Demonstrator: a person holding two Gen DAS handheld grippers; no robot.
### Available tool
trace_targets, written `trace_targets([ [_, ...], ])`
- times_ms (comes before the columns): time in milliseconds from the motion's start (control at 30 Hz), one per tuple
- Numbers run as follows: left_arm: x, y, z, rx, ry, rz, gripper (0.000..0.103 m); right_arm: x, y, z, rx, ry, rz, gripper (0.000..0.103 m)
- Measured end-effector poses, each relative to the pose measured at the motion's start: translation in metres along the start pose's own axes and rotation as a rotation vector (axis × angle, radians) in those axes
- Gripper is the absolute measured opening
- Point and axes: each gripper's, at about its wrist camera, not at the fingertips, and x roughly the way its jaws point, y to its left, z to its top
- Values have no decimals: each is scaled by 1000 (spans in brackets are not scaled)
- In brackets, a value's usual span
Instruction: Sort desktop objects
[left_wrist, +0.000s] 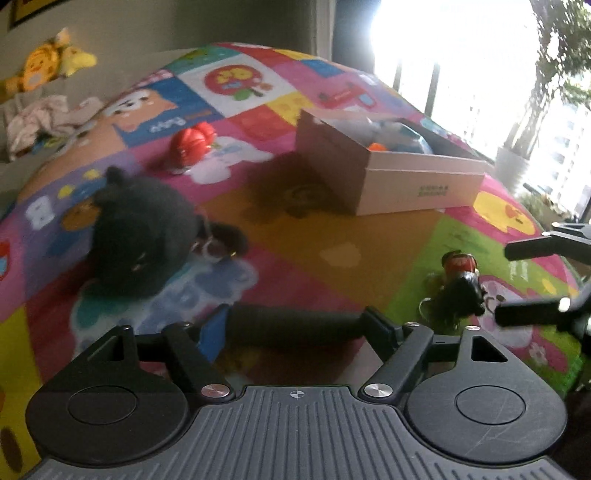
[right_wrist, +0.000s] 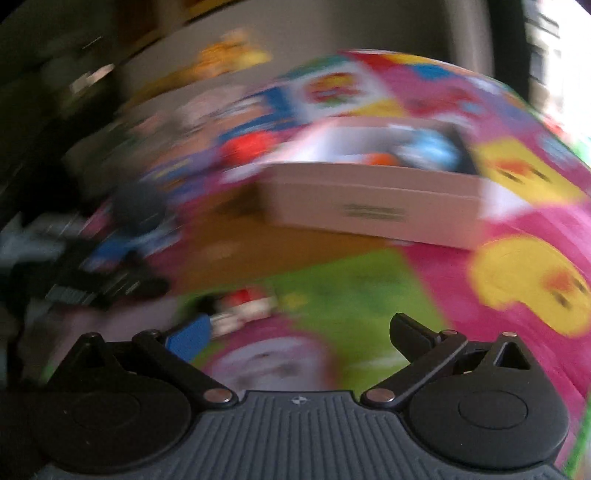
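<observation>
On my left gripper (left_wrist: 295, 328) a dark roll (left_wrist: 266, 325) lies crosswise between the jaws, its ends reaching both fingers; I cannot tell whether the pads press on it or merely flank it. My right gripper (right_wrist: 301, 332) has its jaws spread wide with nothing between them. One small black-and-red figure (left_wrist: 461, 288) lies on the green patch of the play mat (left_wrist: 332, 229); in the left view it sits just beside the right gripper's fingertips (left_wrist: 532, 314), and in the blurred right view it shows just ahead of the blue-padded finger, outside the gap.

Farther out to the left lies one black plush toy (left_wrist: 140, 229), near the mat's left side. Bare orange mat stretches between it and the one open cardboard box (left_wrist: 388, 173), which holds blue and orange things I cannot make out. One red toy (left_wrist: 192, 142) sits beyond the plush, well apart from the box's left wall.

Past the mat's far edge lie a heap of cloth (left_wrist: 37, 118) and yellow plush toys (left_wrist: 48, 62).
</observation>
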Motion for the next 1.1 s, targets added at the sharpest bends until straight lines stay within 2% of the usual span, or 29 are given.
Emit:
trace_targets([
  [100, -6, 3, -5, -18, -6, -14, 93, 9, 26, 6, -141, -14, -14, 103],
  [233, -12, 2, -11, -15, -15, -42, 96, 26, 28, 14, -144, 24, 2, 103],
  [300, -14, 3, -13, -21, -16, -52, 96, 31, 24, 16, -127, 42, 5, 99],
  [367, -15, 3, -14, -21, -13, -54, 96, 37, 23, 15, -114, 70, 4, 79],
  [400, -15, 2, -15, -17, -12, -52, 96, 37, 24, 14, -111, 68, 2, 78],
  [467, -14, -1, -15, -7, -10, -43, 96, 34, 27, 13, -120, 66, -4, 65],
  [667, -10, -12, -14, 22, -2, -13, 95, 27, 28, 11, -119, 75, -20, 65],
  [733, -6, -19, -12, 63, -2, 14, 92, 22, 25, 13, -99, 71, -13, 65],
  [767, -3, -23, -9, 91, 0, 29, 84, 18, 23, 15, -92, 64, -8, 65],
  [800, -1, -26, -6, 111, 0, 34, 80, 13, 21, 17, -91, 50, -10, 65],
  [900, -1, -35, 16, 143, -16, -6, 80, -16, 13, 34, -93, -43, -31, 65],
  [1000, -11, -53, 50, 209, -120, -47, 80, -56, 1, 60, -99, -173, -64, 65],
  [1100, -17, -72, 95, 239, -244, -85, 80, -92, -15, 90, -77, -283, -135, 65],
])
